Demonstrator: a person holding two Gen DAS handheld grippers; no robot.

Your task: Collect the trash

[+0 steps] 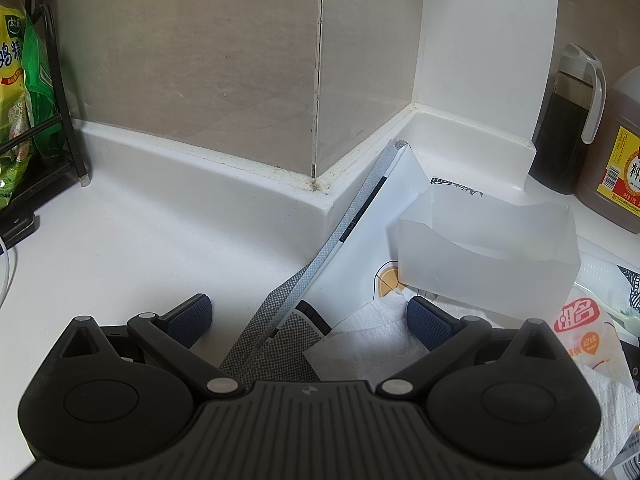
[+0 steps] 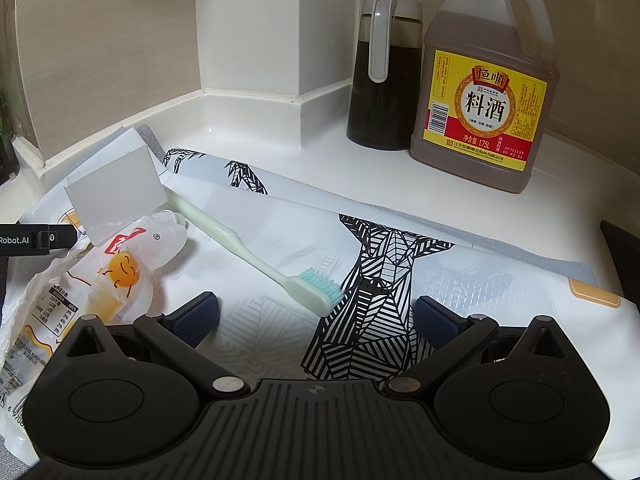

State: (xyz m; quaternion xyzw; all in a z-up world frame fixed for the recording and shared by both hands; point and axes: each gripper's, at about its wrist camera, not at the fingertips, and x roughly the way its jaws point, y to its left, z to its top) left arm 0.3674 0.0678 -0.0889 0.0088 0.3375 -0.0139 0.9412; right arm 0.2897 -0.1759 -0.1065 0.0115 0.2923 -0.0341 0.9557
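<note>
Trash lies on a white mat (image 2: pixel 500 280) printed with black line patterns. It includes a crumpled white tissue (image 1: pixel 372 336), a clear snack wrapper (image 2: pixel 116 276) with red and orange print, a pale green toothbrush (image 2: pixel 248 248) and a translucent plastic box (image 1: pixel 488 256). My left gripper (image 1: pixel 308 320) is open, straddling the mat's grey edge (image 1: pixel 352 208), its right pad (image 1: pixel 430 322) over the tissue. The box (image 2: pixel 116 196) also shows in the right wrist view. My right gripper (image 2: pixel 316 320) is open just short of the toothbrush bristles (image 2: pixel 322 282), holding nothing. The left gripper's body (image 2: pixel 36 238) shows beside the wrapper.
A dark oil dispenser (image 2: pixel 384 72) and a cooking wine jug (image 2: pixel 484 92) stand against the back wall. Green and yellow seasoning packets (image 1: pixel 16 100) sit in a black rack at the left. The white counter (image 1: pixel 140 240) meets a tiled wall corner. A black object (image 2: pixel 624 256) sits at the right edge.
</note>
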